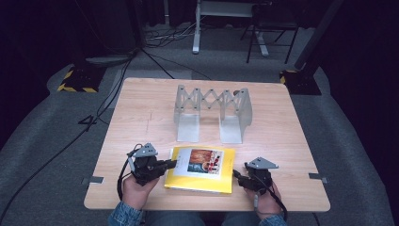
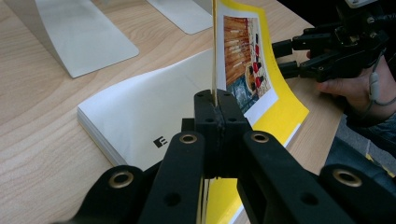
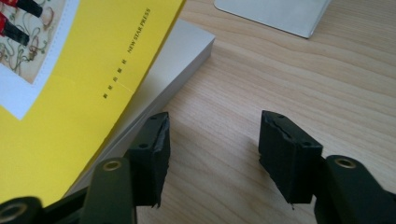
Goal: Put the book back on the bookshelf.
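Your left gripper [image 2: 215, 105] has its jaws pressed tight on the front cover [image 2: 243, 60] of the yellow book [image 1: 201, 168], and in the left gripper view that cover stands up on its edge in the middle of the frame, with the white first page [image 2: 154, 107] showing beside it. The book lies flat on the wooden table [image 1: 141, 113], low in the middle of the high view, between your two hands. Your right gripper [image 3: 212, 149] has its jaws spread wide and holds nothing; in the right gripper view it sits at the bottom of the frame, just beside the book's corner, above bare wood. The grey metal book rack [image 1: 211, 110] stands behind the book, in the upper middle of the high view, apart from it. Here is what could go wrong, I think. You hold only the thin cover, so if you pull up hard, the cover may bend or tear. If you pull it sideways, the whole book may slide on the smooth table. The cover could also slip out of the jaws and flop back down. Your right gripper is close, so a quick move could bump the book's corner.
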A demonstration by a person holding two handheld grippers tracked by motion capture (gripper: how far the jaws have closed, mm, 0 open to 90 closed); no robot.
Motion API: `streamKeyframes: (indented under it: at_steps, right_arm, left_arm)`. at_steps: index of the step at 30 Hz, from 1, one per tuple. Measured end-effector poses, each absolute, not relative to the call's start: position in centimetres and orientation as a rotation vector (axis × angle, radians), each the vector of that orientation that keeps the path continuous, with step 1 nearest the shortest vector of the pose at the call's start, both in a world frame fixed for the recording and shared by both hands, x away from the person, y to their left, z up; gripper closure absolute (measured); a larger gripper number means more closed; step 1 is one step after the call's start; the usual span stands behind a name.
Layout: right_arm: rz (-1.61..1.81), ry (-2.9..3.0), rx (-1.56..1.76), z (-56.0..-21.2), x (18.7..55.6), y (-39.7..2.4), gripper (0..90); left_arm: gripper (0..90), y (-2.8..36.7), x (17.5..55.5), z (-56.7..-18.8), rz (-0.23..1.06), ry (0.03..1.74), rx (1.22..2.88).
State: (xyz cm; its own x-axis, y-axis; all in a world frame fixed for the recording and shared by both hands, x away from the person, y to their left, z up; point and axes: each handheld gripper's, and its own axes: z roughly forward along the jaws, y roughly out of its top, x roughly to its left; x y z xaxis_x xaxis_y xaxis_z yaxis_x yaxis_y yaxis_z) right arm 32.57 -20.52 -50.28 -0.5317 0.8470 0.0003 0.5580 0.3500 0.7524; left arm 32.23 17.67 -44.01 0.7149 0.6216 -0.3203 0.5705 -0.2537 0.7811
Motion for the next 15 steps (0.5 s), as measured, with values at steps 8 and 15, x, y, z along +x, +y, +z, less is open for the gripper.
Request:
streamKeyframes:
  at_steps: [8, 15]
  right_arm:
    - [1.135, 2.160, 1.081, -48.7, 30.4, -21.3, 51.9]
    - [1.154, 2.173, 1.050, -46.4, 28.7, -20.9, 47.6]
  left_arm:
    - [89.4, 17.2, 32.2, -42.4, 0.092, 0.898, 1.926]
    - [89.3, 15.9, 32.2, -40.2, 0.174, 0.846, 1.965]
